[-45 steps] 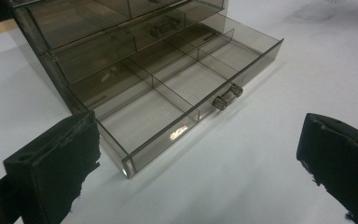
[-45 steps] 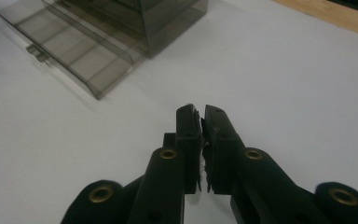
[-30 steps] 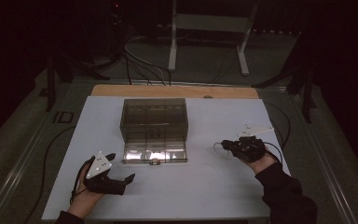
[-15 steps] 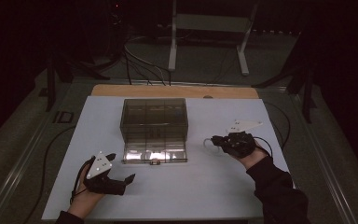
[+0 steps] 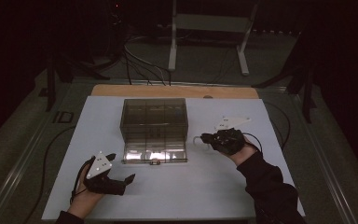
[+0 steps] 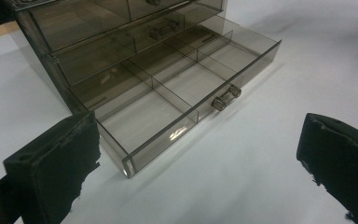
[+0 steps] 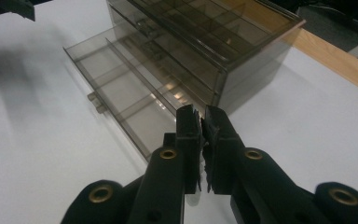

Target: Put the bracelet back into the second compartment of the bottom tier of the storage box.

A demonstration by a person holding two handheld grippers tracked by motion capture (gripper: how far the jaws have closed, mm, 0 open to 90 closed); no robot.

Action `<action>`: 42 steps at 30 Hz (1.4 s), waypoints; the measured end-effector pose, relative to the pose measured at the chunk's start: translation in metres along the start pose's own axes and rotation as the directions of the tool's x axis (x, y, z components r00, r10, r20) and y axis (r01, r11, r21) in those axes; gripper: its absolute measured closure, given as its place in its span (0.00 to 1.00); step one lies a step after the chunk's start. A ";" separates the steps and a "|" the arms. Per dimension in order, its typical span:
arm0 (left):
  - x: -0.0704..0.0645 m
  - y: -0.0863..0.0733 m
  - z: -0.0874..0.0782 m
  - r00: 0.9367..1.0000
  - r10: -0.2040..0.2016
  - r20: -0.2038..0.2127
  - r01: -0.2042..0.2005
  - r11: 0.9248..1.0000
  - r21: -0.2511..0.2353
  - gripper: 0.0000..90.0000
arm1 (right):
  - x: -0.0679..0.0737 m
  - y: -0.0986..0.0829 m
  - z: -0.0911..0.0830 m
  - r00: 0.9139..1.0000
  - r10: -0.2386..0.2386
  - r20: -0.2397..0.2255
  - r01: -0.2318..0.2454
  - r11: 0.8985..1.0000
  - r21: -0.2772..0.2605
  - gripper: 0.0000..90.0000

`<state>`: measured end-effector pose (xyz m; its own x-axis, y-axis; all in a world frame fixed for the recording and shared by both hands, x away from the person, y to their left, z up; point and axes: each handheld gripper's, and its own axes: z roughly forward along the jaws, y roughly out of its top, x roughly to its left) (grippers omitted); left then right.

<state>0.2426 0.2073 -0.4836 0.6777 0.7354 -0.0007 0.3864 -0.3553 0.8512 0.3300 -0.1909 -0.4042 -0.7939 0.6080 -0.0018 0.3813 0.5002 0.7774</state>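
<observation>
You swung your right gripper (image 5: 204,138), jaws pinched, possibly on something thin, toward the open drawer (image 5: 154,153) at nine o'clock; left gripper (image 5: 120,170) sat wide, empty.

high view: above, facing forward-down, far | gripper views: low, close, opposite sides | shared: open drawer (image 5: 154,153) of organizer (image 5: 154,120)

Left tongs (image 5: 121,169) agape, right tongs (image 7: 203,122) closed.
</observation>
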 end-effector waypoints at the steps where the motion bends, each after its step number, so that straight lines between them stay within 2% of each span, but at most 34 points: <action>1: 0.000 0.000 0.000 1.000 0.000 0.003 0.000 1.000 0.000 0.00 | 0.001 0.001 0.001 1.000 -0.003 -0.002 0.003 1.000 -0.001 0.96; 35: 0.000 0.000 0.000 1.000 0.003 0.004 -0.003 1.000 0.002 0.00 | 0.025 0.042 0.029 0.994 -0.083 -0.064 0.082 0.996 -0.019 0.95; 42: 0.000 0.000 -0.001 1.000 -0.004 0.007 0.004 1.000 -0.003 0.00 | 0.028 0.047 0.035 0.993 -0.085 -0.078 0.083 0.996 -0.021 0.96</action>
<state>0.2424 0.2077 -0.4832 0.6805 0.7327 -0.0072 0.3867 -0.3507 0.8529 0.3422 -0.1291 -0.3894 -0.8580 0.5133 -0.0186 0.3036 0.5360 0.7877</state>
